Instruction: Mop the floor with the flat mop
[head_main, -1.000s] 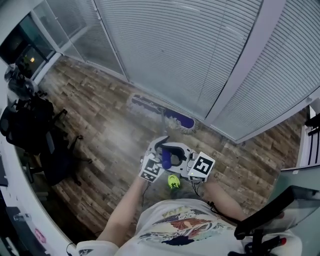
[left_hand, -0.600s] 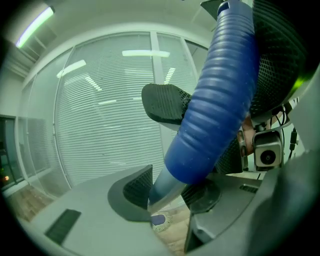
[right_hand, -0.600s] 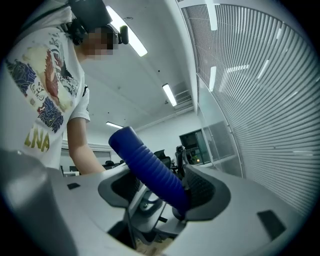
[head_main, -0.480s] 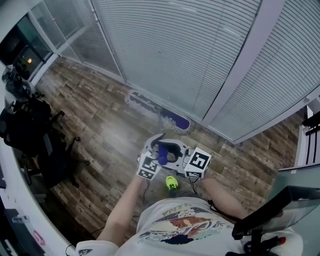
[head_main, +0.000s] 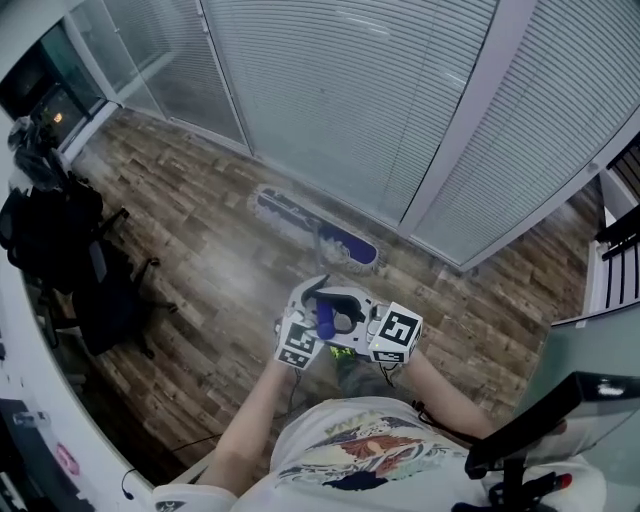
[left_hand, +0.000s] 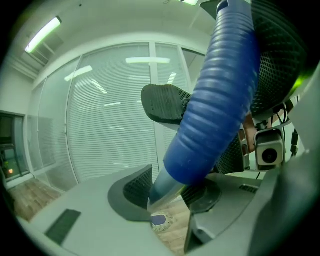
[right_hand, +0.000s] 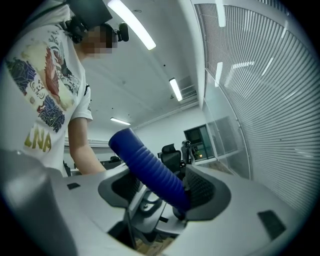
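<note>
Both claws pinch the flat mop's blue ribbed grip (head_main: 326, 318) at the middle of the head view. The left gripper (head_main: 308, 318) holds it low, where the blue meets the pale shaft (left_hand: 167, 187), and the right gripper (head_main: 362, 318) holds it just above, each with pads pressed on either side. The mop head (head_main: 318, 232) lies flat on the wooden floor (head_main: 200, 270) at 12 o'clock from the grippers, along the foot of the blind-covered glass partition (head_main: 330, 110). This looks like a stroke along that edge. To do it well, both grips should be firm and move as one, so the pad rides flat without twisting. Steer it off the glass, then work toward the bare boards at 9 o'clock, stopping short of the black office chair (head_main: 70, 270).
</note>
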